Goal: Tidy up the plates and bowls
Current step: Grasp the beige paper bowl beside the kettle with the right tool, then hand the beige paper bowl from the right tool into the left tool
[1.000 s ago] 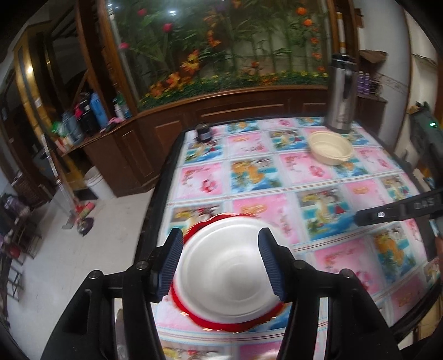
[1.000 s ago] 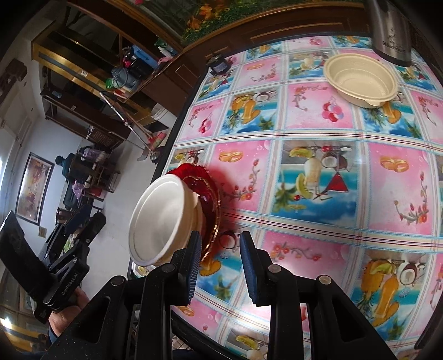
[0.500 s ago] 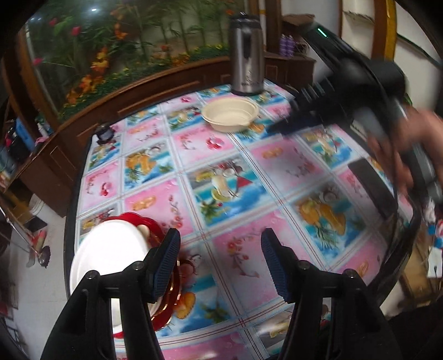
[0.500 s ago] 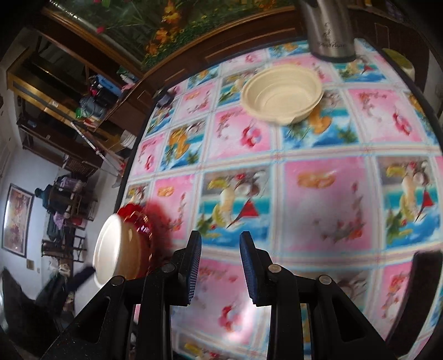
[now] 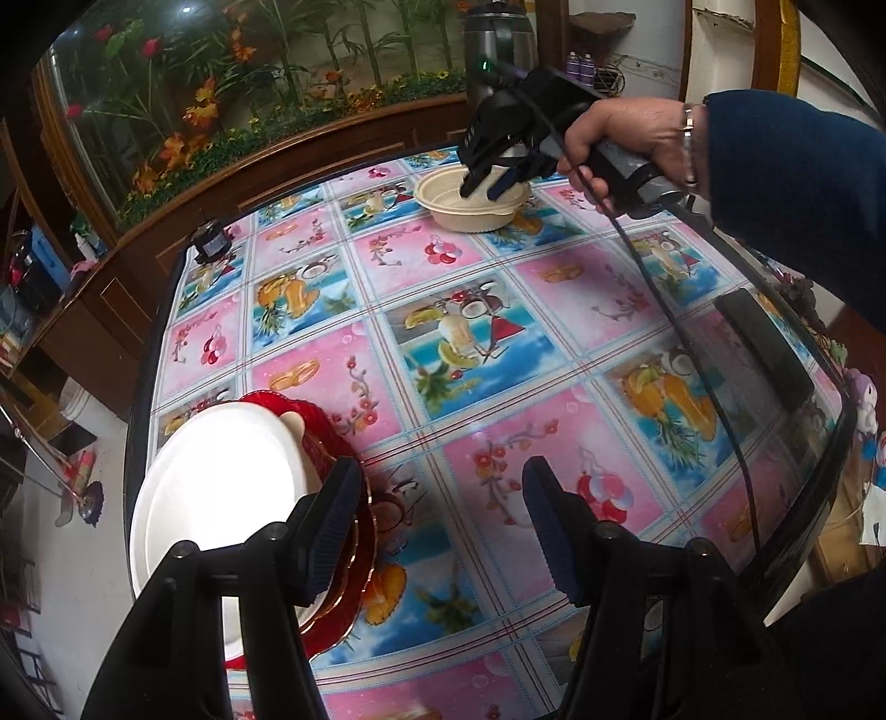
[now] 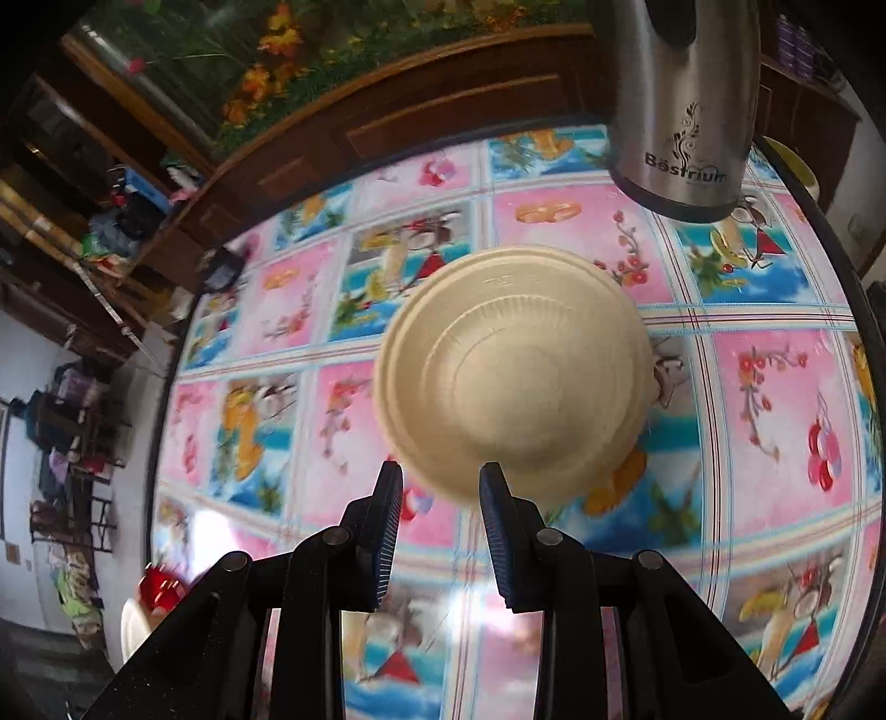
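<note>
This is a home dining room. The surface (image 5: 498,354) wears a fruit-and-flower print cloth, with a steel thermos jug (image 6: 684,105) at its far edge. Behind the jug, dark wooden cabinets (image 5: 310,183) carry a flower display (image 5: 232,99).

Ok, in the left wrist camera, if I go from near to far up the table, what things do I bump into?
white plate on the red plate → cream bowl with the right gripper at it → silver kettle
</note>
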The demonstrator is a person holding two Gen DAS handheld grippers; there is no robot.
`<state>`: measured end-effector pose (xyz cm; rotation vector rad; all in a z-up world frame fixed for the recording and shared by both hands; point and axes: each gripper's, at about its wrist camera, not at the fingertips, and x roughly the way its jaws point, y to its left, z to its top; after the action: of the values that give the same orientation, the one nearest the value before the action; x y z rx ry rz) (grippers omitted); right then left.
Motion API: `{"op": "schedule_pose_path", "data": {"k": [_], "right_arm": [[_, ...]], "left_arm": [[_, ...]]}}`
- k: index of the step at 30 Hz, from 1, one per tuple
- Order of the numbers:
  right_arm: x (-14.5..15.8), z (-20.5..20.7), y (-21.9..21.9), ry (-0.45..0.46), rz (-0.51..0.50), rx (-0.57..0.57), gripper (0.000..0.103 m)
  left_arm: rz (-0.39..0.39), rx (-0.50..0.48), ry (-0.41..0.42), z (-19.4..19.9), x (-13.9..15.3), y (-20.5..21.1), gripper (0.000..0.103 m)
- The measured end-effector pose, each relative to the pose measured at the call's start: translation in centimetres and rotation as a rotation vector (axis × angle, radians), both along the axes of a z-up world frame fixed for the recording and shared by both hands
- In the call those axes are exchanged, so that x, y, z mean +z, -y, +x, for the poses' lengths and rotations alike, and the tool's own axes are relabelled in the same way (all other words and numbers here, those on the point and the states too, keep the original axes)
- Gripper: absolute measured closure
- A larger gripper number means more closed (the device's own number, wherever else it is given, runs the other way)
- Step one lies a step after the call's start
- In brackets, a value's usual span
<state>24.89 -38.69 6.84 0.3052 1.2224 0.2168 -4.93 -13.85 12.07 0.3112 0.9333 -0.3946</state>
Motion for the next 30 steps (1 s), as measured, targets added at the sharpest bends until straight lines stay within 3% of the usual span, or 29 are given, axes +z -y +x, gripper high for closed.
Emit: {"op": "schedule_pose_path", "data": {"k": [3, 8, 14, 17, 19, 22, 26, 30], "right_arm": [[-1.7, 0.7, 0.1, -0.054, -0.006, -0.002, 0.072], [-2.0, -2.2, -0.3, -0.111, -0.013, 0.118, 0.072], [-1.9, -12.0, -1.0, -0.178, -0.08, 0.394, 0.064], [-1.1, -18.1, -0.7, -0.119, -0.218, 0.542, 0.063], [0.7, -21.0, 1.4, -0.05, -0.213, 0.478, 0.063], [3.3, -24.2, 5.7, 0.028, -0.057, 0.287, 0.063], [3.5, -28.8, 9.2, 0.05, 0.054, 0.069, 0.063], [2.8, -31.7, 10.4, 0.03, 0.182, -0.051, 0.063]], "left_arm": [[-0.01, 0.01, -0.008, 0.5, -0.1, -0.3, 0.043], [-0.03, 0.001, -0.011, 1.2, 0.0, 0.1, 0.043], [-0.058, -0.033, -0.041, 1.5, -0.1, 1.5, 0.043], [-0.07, -0.05, -0.064, 1.5, -0.4, 2.4, 0.043], [-0.091, -0.059, -0.083, 1.5, -0.4, 3.1, 0.043], [-0.139, -0.062, -0.124, 1.9, -0.4, 4.0, 0.043], [-0.212, -0.072, -0.196, 2.9, -0.8, 5.1, 0.043], [-0.244, -0.086, -0.261, 4.3, -2.1, 6.6, 0.044]]}}
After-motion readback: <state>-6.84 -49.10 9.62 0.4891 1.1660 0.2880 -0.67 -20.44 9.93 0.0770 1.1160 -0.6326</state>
